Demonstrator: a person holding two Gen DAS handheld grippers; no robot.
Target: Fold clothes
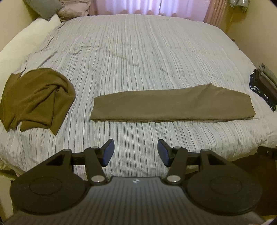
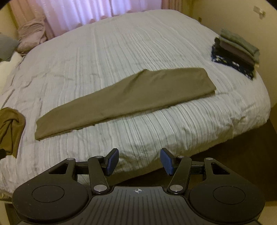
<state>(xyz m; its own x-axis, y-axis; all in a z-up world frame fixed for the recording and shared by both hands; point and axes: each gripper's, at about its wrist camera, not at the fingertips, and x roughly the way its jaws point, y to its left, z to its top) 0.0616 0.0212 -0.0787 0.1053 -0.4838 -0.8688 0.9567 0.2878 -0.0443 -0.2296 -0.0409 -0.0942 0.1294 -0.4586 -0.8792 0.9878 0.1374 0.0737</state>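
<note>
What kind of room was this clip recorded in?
Most likely a home bedroom: a wide bed with a striped duvet, pillows at its head, and pink curtains over a window behind it.

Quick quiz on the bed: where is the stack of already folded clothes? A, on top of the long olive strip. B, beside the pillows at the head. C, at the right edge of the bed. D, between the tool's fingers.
C: the folded stack sits at the bed's right edge, apart from the long olive strip.
</note>
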